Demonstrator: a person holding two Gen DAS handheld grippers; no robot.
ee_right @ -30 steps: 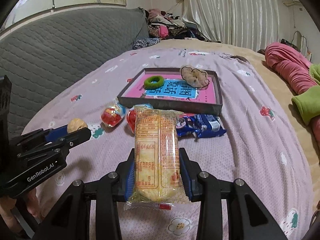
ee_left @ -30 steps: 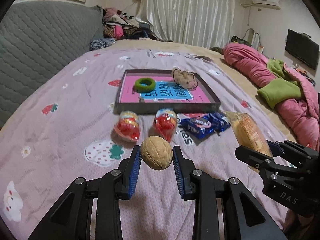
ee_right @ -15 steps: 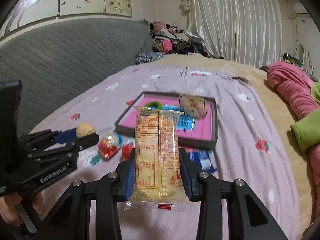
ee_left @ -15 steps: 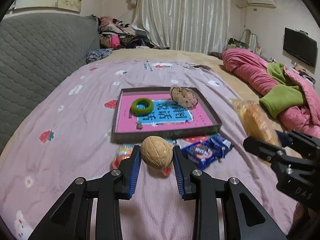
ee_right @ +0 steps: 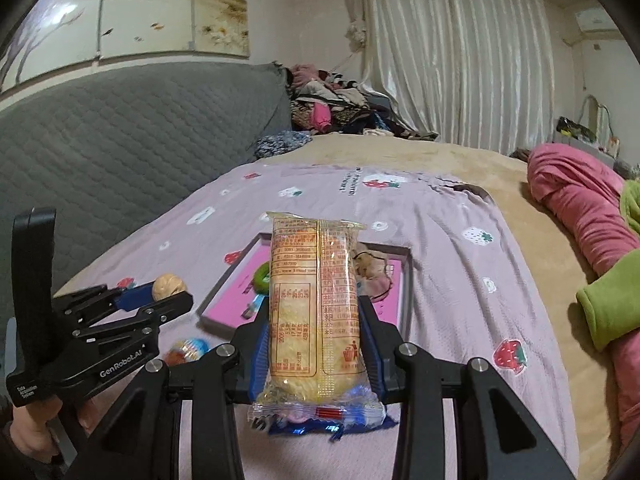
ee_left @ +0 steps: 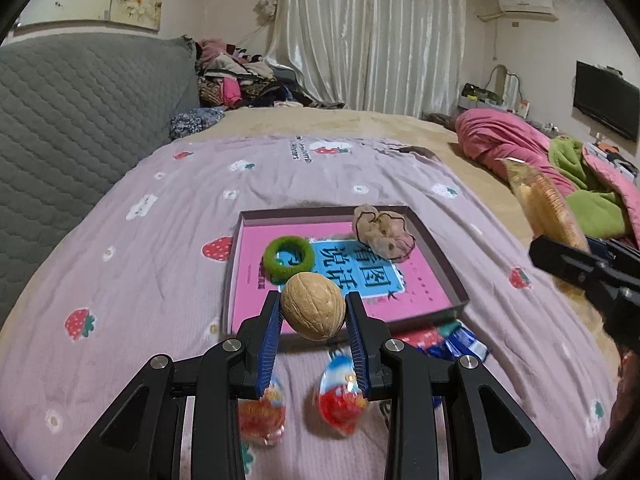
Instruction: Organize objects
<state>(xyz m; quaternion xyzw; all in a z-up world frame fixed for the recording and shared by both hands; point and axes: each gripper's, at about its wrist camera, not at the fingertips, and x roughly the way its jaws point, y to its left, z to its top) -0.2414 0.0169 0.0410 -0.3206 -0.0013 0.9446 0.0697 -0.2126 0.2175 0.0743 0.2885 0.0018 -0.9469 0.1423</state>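
Note:
My left gripper (ee_left: 313,313) is shut on a walnut (ee_left: 313,311) and holds it in the air above the near edge of a shallow grey tray (ee_left: 444,258) with a pink book inside. A green ring (ee_left: 289,259) and a beige scrunchie (ee_left: 384,232) lie in the tray. My right gripper (ee_right: 316,328) is shut on a long yellow packet of crackers (ee_right: 316,304), held upright above the bed in front of the tray (ee_right: 406,280). The left gripper with the walnut (ee_right: 169,286) shows at the left of the right wrist view.
Two red toy capsules (ee_left: 340,398) and a blue snack packet (ee_left: 460,344) lie on the pink bedspread in front of the tray. A grey quilted headboard (ee_left: 72,120) is on the left. Pink and green blankets (ee_left: 560,160) are piled on the right.
Both grippers have risen and moved forward toward the tray, each with its object. The capsules and blue packet now lie under the left gripper.

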